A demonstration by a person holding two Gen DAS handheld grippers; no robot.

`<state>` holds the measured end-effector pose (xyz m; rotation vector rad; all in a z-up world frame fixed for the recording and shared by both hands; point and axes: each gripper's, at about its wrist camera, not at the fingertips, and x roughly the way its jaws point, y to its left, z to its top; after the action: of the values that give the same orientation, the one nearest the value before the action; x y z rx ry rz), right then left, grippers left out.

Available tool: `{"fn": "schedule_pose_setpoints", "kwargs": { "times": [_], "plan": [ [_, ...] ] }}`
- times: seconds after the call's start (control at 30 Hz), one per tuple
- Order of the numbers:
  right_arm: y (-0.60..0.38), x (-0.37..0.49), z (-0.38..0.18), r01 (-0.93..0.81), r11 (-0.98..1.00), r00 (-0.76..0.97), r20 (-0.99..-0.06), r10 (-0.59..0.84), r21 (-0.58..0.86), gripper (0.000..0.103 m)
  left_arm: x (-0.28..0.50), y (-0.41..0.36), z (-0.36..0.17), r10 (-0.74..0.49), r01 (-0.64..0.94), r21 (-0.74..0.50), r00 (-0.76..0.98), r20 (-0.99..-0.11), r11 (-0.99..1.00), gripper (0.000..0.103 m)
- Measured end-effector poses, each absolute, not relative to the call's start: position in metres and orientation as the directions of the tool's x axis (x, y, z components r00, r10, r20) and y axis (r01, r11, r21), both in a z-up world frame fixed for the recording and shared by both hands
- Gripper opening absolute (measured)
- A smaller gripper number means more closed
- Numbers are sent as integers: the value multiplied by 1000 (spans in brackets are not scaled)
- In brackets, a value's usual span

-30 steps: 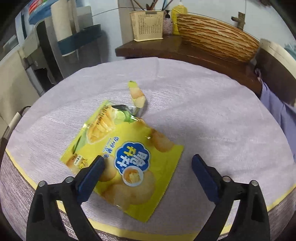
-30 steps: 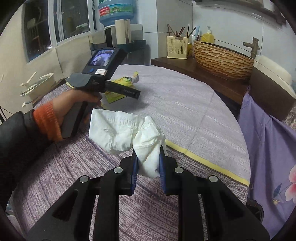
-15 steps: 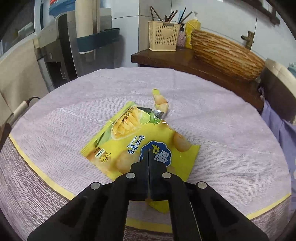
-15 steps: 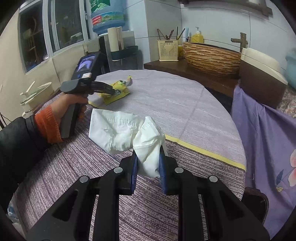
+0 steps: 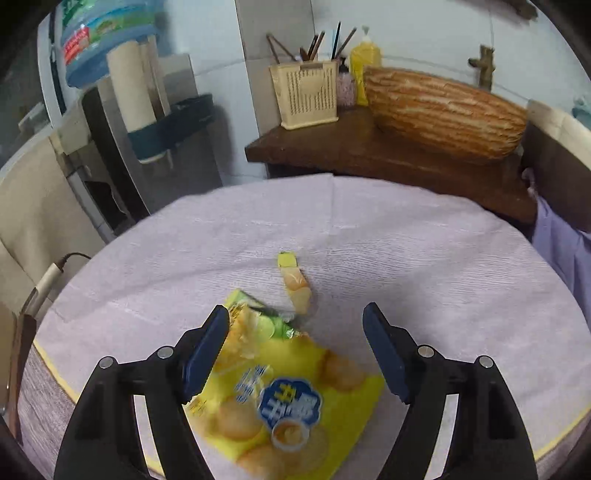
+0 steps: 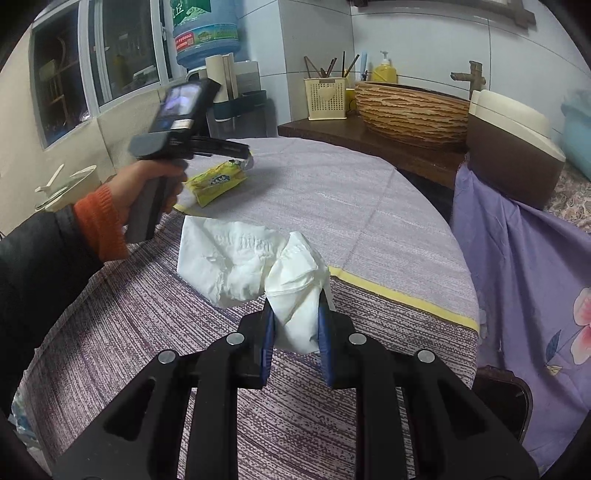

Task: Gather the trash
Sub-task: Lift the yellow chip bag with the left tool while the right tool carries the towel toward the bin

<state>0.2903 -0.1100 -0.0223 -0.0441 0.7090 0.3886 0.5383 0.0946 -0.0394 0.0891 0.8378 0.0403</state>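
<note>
**Flat snack bag under the left claw, tissue already pinched in the right**

The yellow snack bag (image 5: 288, 398) lies flat on the purple-clothed worktop (image 5: 424, 258), near its front edge, torn open at the far end with a loose torn strip (image 5: 295, 284) just beyond it. The left claw (image 5: 295, 354) hovers over the bag with its jaws opening, wide apart; the bag is below and between them but the pads do not press on it.

The bag looks empty, light and crinkly, likely slick foil. Lying flat, it gives little to bite on; the raised torn mouth by the green patch or a side edge looks the better place to pinch. The strip is tiny and may need its own pick.

The right claw (image 6: 295, 332) is clamped narrow on a crumpled white tissue (image 6: 258, 266), soft and featherlight, which hangs out ahead of the pads.

The bag carries a blue badge with Chinese characters, too blurred to read. A water jug (image 6: 205, 33) behind has an unreadable label.
</note>
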Motion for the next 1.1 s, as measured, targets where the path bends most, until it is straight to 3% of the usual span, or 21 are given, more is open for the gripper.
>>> {"fn": "schedule_pose_setpoints", "kwargs": {
  "times": [0.07, 0.17, 0.2, 0.23, 0.57, 1.1],
  "plan": [
    [-115, 286, -20, -352, 931, 696, -639, 329, 96, 21, 553, 94, -48, 81, -5, 102, 644, -761, 995, 69],
    [-121, 280, -22, -339, 936, 696, -645, 317, 94, 21, 559, 96, -58, 97, 4, 128, 627, -773, 992, 32],
    [-123, 279, -24, -335, 938, 694, -649, 313, 94, 21, 557, 97, -57, 108, -4, 138, 638, -763, 990, 12],
    [-126, 279, -25, -331, 939, 692, -651, 311, 96, 21, 553, 98, -56, 122, -12, 150, 646, -754, 989, 6],
    [-139, 272, -27, -305, 938, 699, -630, 338, 164, 21, 473, 115, -30, 49, 12, 85, 732, -679, 996, 3],
    [-168, 214, -37, -255, 955, 746, -597, 295, 153, 21, 279, 61, 7, -229, 262, -35, 761, -606, 964, 3]
  ]
}}
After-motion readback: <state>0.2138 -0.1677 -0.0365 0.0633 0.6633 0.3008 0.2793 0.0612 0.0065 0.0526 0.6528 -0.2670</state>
